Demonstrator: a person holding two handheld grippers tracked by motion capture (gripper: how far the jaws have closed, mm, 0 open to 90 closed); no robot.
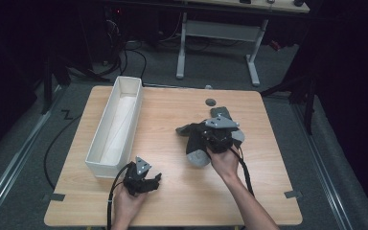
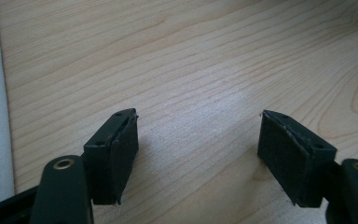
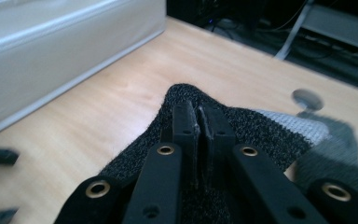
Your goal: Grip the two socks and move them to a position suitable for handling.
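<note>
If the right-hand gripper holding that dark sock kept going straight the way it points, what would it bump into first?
Probably the long white box. In the right gripper view, the right gripper, shut on the dark sock, points across bare table toward the box's side wall. Depth is hard to judge.

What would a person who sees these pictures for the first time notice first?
Probably the right gripper, right of the table's middle, shut on a dark grey sock with a light grey band, with more grey socks beside it. Next comes the long white box along the left side of the wooden table. The left gripper rests open at the near edge, with bare wood between its jaws.
</note>
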